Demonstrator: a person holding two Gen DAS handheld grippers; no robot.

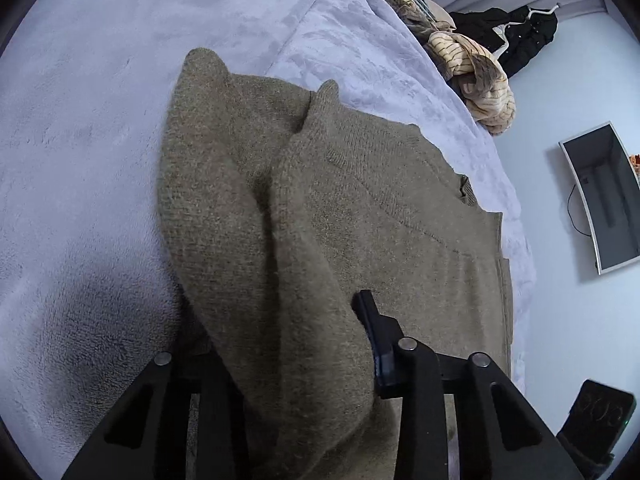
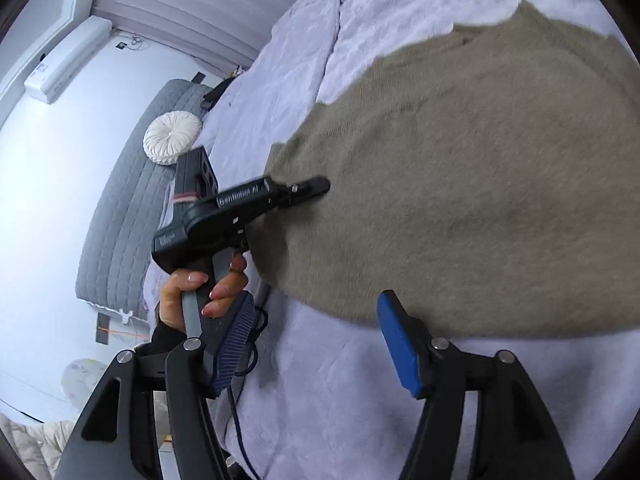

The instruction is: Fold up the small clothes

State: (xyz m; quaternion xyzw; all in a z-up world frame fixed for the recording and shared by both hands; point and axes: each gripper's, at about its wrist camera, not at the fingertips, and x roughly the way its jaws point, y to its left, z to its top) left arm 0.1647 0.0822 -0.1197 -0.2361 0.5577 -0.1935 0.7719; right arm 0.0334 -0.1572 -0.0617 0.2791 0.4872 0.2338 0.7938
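Olive-brown knit sweater lies spread on the pale lavender bed cover, one fold of it bunched up between the fingers of the left gripper, which is clamped on the wool. Over on the other side the right gripper hangs released above bare cover, its blue pads apart with nothing between them.

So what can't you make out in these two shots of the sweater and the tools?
- Left tool's left finger: left wrist view, buried under the sweater.
- Left tool's tip: right wrist view, sunk in the knit, grip unclear.
- Sweater's right side: right wrist view, cut off by the edge and blurred.
- Clothes pile: left wrist view, too small to sort.
- Right tool: open, nothing between its pads.
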